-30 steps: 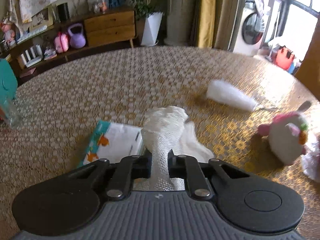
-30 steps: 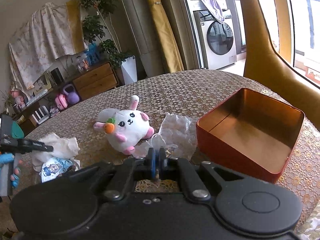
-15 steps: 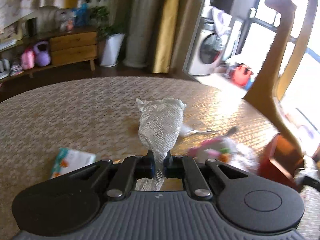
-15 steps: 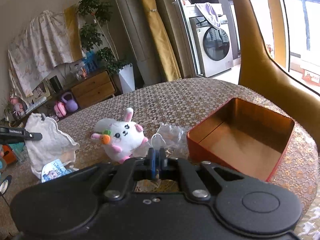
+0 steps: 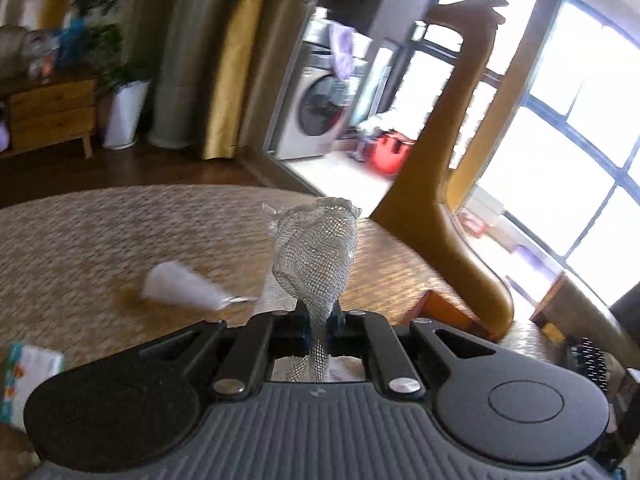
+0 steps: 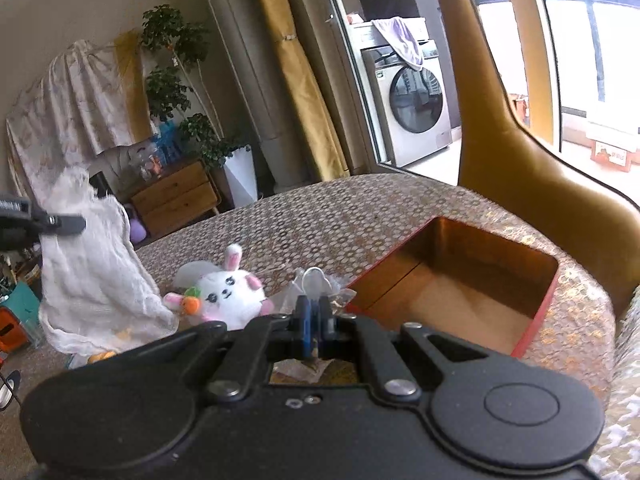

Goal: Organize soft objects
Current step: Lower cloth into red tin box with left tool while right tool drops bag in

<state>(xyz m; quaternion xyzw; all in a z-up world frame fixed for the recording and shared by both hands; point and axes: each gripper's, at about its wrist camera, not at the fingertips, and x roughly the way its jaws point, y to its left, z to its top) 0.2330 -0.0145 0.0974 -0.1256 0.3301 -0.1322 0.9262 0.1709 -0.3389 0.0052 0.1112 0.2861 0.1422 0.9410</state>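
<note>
A: Where's the white mesh cloth point(image 5: 316, 256)?
B: Pinched in the left gripper point(image 5: 318, 330), hanging above the table point(image 6: 360, 216).
A: And the right gripper point(image 6: 314, 320)?
B: Closed on nothing, beside the plush rabbit point(image 6: 224, 292) and red box point(image 6: 460, 280).

Two wrist fisheyes, both angled down over the desk point(image 5: 100, 232).
Both face the washing machine point(image 6: 416, 104); the left is raised, the right sits close behind the red box point(image 6: 460, 280).
</note>
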